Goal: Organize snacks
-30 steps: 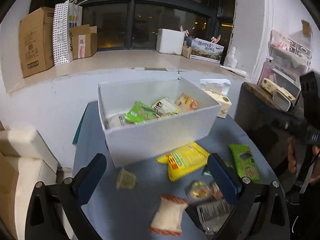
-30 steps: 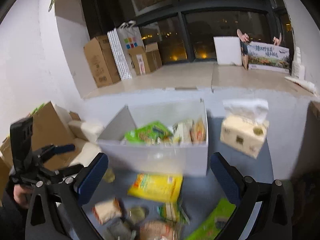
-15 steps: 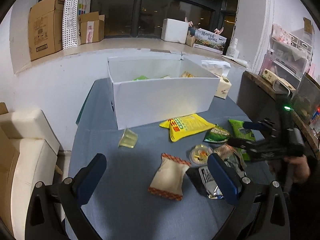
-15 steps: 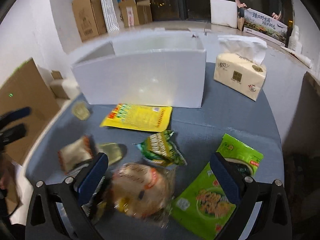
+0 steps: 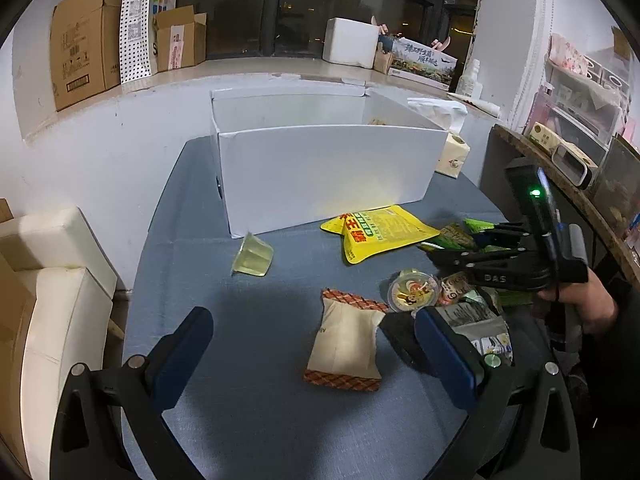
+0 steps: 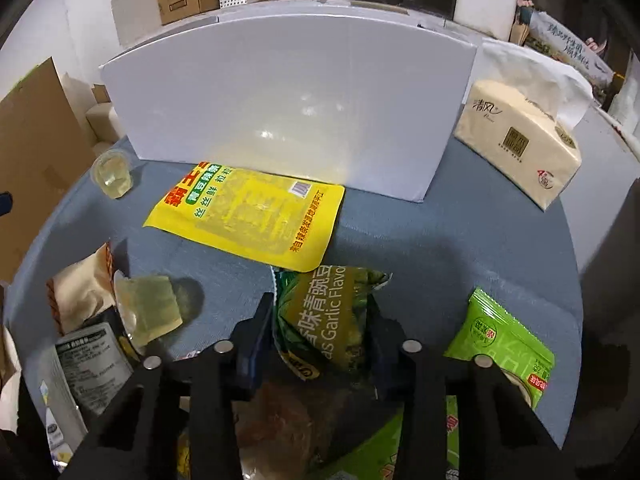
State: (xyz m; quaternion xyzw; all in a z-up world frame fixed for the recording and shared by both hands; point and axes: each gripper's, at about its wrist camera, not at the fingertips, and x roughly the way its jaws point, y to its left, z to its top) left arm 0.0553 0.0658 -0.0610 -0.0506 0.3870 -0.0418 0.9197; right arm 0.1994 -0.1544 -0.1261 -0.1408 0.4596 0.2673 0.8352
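A white box point(image 5: 320, 168) stands at the back of the round blue table point(image 5: 248, 400). My right gripper point(image 6: 320, 324) is shut on a dark green garlic pea packet point(image 6: 324, 312) lying on the table. In the left wrist view the right gripper point(image 5: 452, 250) reaches in from the right over the snack pile. My left gripper point(image 5: 316, 344) is open and empty, low over a beige pastry packet point(image 5: 348, 344). A yellow packet point(image 6: 252, 212) lies in front of the box. A jelly cup point(image 5: 253, 258) lies left of it.
A tissue pack point(image 6: 520, 140) stands right of the box. A bright green packet point(image 6: 500, 344), a second jelly cup point(image 6: 148, 308), a round sealed cup point(image 5: 412, 292) and a grey wrapper point(image 5: 476, 328) lie on the table. A white sofa point(image 5: 44, 280) is at the left.
Both grippers have dropped lower toward the table. My right gripper has moved forward over the snacks and closed on the garlic pea packet.
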